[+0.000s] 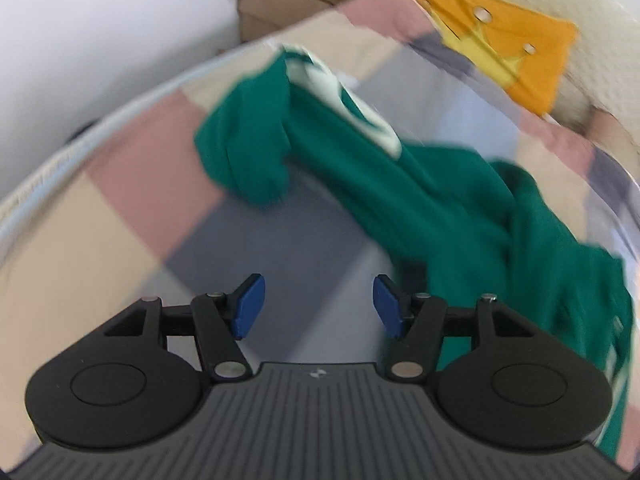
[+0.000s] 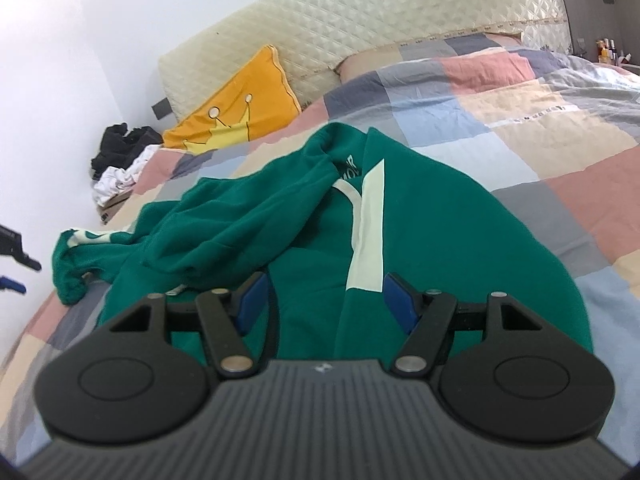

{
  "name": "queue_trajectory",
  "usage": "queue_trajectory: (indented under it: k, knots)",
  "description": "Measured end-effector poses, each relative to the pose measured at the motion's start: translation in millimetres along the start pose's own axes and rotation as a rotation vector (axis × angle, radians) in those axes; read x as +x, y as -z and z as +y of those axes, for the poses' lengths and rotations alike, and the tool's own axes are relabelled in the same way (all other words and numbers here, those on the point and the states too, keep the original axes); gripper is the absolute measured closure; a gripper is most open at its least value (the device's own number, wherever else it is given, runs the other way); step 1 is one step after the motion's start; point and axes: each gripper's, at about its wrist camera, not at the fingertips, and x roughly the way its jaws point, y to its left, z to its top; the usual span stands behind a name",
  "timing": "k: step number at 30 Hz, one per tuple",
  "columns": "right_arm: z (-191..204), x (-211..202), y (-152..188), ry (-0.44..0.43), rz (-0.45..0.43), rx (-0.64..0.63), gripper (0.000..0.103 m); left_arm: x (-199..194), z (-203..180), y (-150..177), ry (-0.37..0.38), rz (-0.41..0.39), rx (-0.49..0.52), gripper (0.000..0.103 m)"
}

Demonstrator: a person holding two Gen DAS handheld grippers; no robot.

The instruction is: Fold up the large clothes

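A bed (image 2: 520, 92) w/ a patchwork quilt is seen against a padded cream headboard (image 2: 360, 16); an orange crown cushion (image 2: 240, 108) is propped near the wall. A green sweatshirt (image 2: 420, 232) w/ a white stripe is spread rumpled on the quilt. The left gripper (image 1: 318, 306) is held over bare quilt, jaws apart, nothing between, garment just beside. The right gripper (image 2: 326, 300) is held over the sweatshirt, jaws apart, pads not pressing the cloth.
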Motion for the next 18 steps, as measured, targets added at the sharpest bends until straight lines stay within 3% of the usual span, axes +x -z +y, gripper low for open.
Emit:
queue_trajectory:
  k: [3,6,11,18]
  knots:
    - [0,-15,1,0.012,-0.008,-0.020,0.035,-19,-4,46,0.071,0.066,0.009,0.037]
    - [-5,-28,0,-0.003,0.029,0.045,0.035,-30,-8,98,0.142,0.152,0.001,0.037]
    - [-15,-60,3,-0.098,0.042,0.155,0.035,-40,-25,169,0.176,0.265,0.027,0.037]
    - [-26,-78,5,-0.090,0.018,0.195,0.035,-19,-31,228,-0.001,0.322,0.051,0.033]
